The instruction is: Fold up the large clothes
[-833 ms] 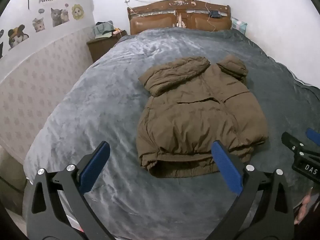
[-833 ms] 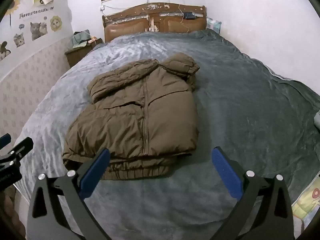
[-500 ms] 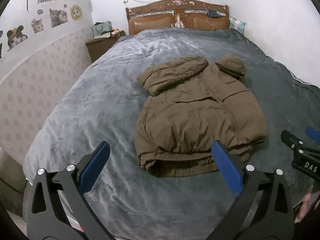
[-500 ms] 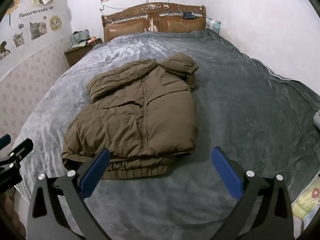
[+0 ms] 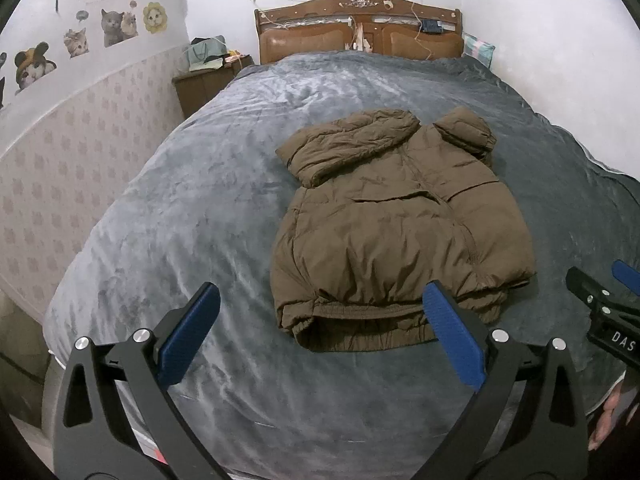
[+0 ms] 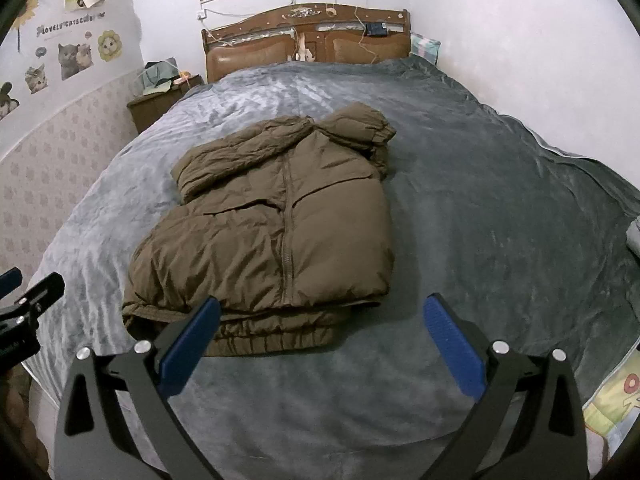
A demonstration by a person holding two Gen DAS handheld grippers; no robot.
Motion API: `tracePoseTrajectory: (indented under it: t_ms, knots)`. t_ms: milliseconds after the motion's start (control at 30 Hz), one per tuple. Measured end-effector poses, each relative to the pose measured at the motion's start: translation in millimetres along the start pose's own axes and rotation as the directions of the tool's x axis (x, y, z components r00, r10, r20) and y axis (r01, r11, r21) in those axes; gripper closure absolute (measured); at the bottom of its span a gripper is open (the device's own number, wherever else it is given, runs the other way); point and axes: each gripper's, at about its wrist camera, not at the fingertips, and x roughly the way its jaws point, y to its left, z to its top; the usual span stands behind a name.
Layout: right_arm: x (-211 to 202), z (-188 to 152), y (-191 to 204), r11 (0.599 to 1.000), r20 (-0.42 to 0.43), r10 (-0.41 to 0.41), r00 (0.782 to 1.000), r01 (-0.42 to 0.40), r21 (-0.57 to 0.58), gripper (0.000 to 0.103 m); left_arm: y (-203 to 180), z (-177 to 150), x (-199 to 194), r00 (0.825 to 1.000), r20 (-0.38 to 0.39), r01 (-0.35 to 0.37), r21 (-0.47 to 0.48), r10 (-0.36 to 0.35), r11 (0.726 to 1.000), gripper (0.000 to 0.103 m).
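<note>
While the puffy olive-brown padded jacket lies folded on the grey plush bedspread, the left gripper and right gripper hover near its hem, jaws spread wide, holding nothing.

Bare grey blanket all around jacket, walls beyond

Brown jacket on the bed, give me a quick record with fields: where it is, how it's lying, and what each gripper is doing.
item: brown puffer jacket
location: on the grey blanket covering the bed
state: lying flat, zipped, sleeves folded in over the body, hem toward the cameras
left gripper: open, holding nothing, above the blanket near the hem
right gripper: open, holding nothing, near the hem's right corner
contact: neither gripper touches the jacket
</note>
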Motion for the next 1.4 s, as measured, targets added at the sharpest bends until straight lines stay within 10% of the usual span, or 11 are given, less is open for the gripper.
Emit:
tracePoseTrajectory:
  t_ms: [1400]
  knots:
    - [-8.3, 7.2, 1.3, 1.000, 0.026, -0.025, 0.999, 0.026, -0.016, 0.001, 4.7, -1.8, -0.6, 1.000, 0.000, 0.001, -0.007, -0.001, 1.000, 0.003]
